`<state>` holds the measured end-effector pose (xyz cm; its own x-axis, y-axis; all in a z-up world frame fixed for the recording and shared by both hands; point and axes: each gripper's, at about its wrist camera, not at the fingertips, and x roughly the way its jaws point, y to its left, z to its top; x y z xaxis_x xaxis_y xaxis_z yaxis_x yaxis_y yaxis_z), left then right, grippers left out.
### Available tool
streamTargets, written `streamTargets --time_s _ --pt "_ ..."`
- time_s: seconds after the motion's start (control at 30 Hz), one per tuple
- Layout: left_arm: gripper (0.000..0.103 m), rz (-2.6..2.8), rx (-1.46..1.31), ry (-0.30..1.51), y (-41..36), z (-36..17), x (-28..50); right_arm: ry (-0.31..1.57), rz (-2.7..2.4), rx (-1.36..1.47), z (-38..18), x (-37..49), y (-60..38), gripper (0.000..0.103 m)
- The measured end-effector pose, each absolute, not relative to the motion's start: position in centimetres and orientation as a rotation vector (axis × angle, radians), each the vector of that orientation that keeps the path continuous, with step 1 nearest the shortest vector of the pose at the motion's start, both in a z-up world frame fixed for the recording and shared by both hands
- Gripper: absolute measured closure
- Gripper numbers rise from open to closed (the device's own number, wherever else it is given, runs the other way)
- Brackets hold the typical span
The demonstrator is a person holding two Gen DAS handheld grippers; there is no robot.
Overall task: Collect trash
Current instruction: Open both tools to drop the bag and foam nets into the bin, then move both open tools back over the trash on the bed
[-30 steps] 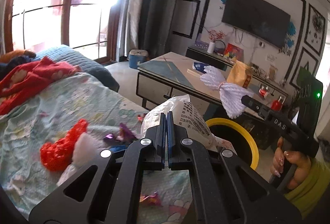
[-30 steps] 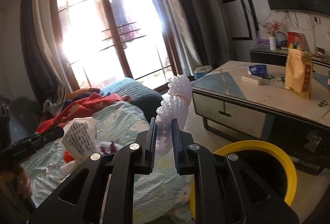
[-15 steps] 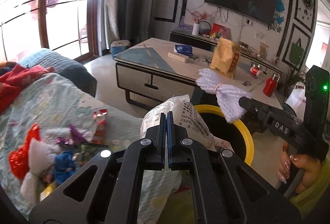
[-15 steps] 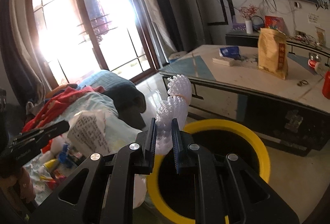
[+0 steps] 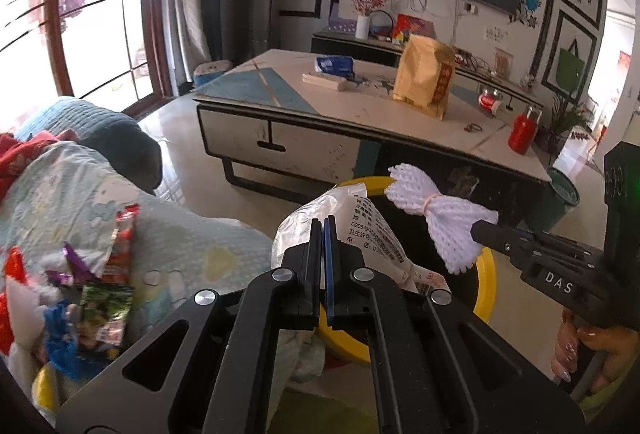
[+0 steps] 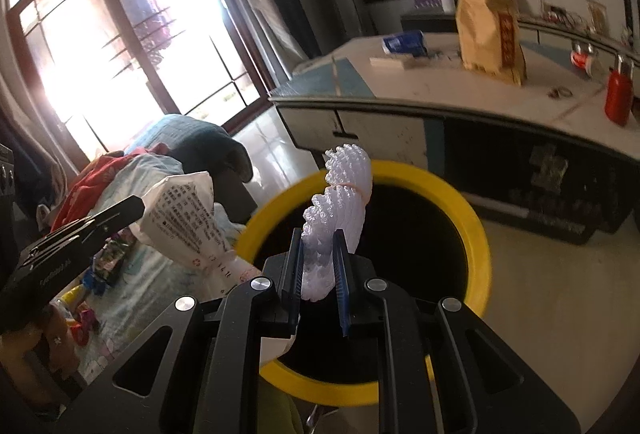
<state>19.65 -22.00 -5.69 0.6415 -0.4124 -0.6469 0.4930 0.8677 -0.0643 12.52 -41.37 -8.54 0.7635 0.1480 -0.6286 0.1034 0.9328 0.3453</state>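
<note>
Yellow-rimmed bin (image 6: 478,234) stands beside the bed (image 5: 180,234). Left gripper (image 5: 323,230) jaws fully closed, pinching a printed plastic wrapper (image 5: 360,222). Right gripper (image 6: 318,254) jaws narrowly parted, clamping white foam netting (image 6: 340,206) above the bin mouth.

Your left tongs (image 5: 323,234) are matt black plastic with shiny metal screws, pinching a crinkled, glossy clear plastic bag with printed text (image 5: 352,218). Right tongs (image 6: 319,254) clamp a white foam net sleeve (image 6: 340,210), rough and ribbed. The round yellow-rimmed bin (image 6: 478,230) looks smooth plastic.
</note>
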Motion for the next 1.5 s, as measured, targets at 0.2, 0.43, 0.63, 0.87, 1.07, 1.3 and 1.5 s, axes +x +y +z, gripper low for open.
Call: streamTargets --time_s 0.2,0.43,0.63,0.87,1.07,1.3,1.5 --pt "0.103 -0.550 0.145 0.736 -24.0 -7.3 19.9 0.735 -0.007 0.397 -9.3 12.2 -42.2 0.086" --pt "0.083 -0.601 0.061 0.811 -24.1 -8.7 20.8 0.765 -0.065 0.448 -10.4 12.4 -43.7 0.077" --pt "0.038 -0.608 -0.004 0.799 -23.2 -8.2 20.3 0.747 -0.102 0.450 -10.3 12.3 -44.0 0.061" --pt "0.011 -0.561 -0.062 0.733 -20.8 -6.1 18.7 0.671 -0.108 0.412 -8.6 11.8 -43.1 0.043" --pt "0.011 -0.502 -0.086 0.661 -18.3 -4.2 17.0 0.626 -0.062 0.360 -7.2 11.3 -40.9 0.040" --pt "0.011 -0.428 -0.091 0.573 -15.6 -2.4 15.4 0.558 -0.008 0.306 -5.2 10.6 -38.3 0.039" --pt "0.011 -0.381 -0.113 0.527 -13.0 -1.3 14.4 0.495 0.066 0.250 -3.5 9.6 -35.3 0.033"
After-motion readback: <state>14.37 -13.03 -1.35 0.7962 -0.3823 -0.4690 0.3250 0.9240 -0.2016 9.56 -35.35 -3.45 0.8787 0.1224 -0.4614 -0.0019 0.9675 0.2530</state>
